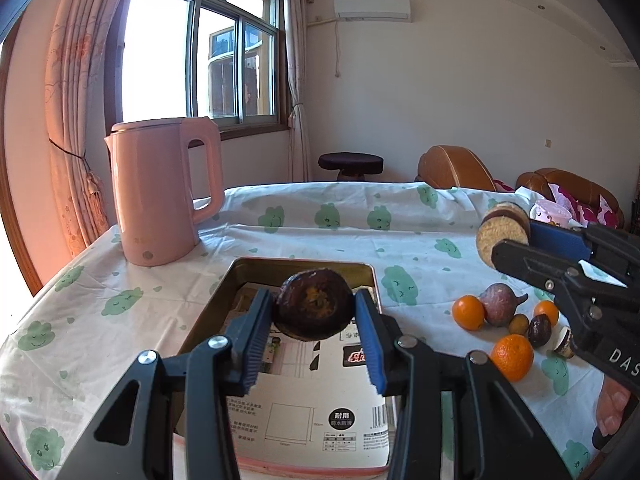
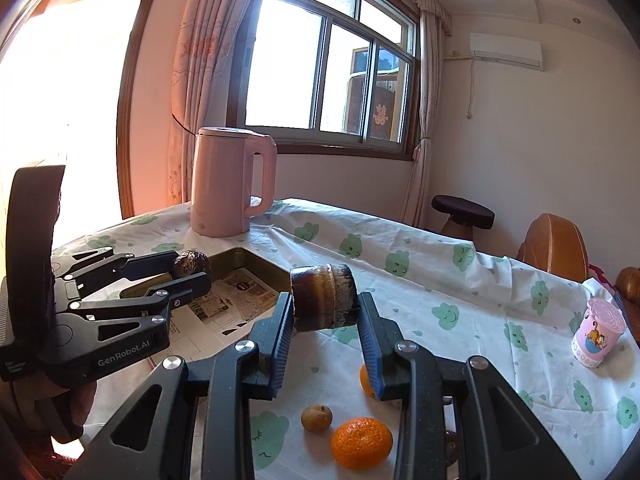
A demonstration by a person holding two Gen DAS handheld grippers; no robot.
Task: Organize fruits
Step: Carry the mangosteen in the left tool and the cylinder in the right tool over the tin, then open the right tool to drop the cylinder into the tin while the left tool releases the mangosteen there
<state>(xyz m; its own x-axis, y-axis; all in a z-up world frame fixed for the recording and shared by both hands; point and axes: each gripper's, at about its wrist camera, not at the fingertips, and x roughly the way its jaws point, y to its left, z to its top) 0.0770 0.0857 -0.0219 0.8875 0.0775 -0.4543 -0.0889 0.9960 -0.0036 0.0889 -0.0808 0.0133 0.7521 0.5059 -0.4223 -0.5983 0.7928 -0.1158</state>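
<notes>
Left tool (image 1: pixel 314 314) is clamped on a dark halved passion fruit (image 1: pixel 314 306), its orange pulp facing the camera, held above the metal tray (image 1: pixel 362 270) lined with printed paper (image 1: pixel 304 400). Right tool (image 2: pixel 325 312) grips a short brown sugarcane piece (image 2: pixel 323 302) by its two cut ends (the pale cut face shows in the left view), raised over the counter (image 2: pixel 420 280) to the right of the tray.

Below the right tool, loose fruit lies on the cloud-print cloth: an orange (image 2: pixel 361 443), a small brown longan (image 2: pixel 316 418) just beside it, and a second orange (image 2: pixel 366 380) partly hidden behind a blue pad. The left view adds a purple fig-shaped fruit (image 1: pixel 500 304) touching an orange there.

A pink kettle (image 1: pixel 164 192) stands on the counter behind the tray, and a pink cartoon cup (image 2: pixel 598 334) stands near the far right edge.
</notes>
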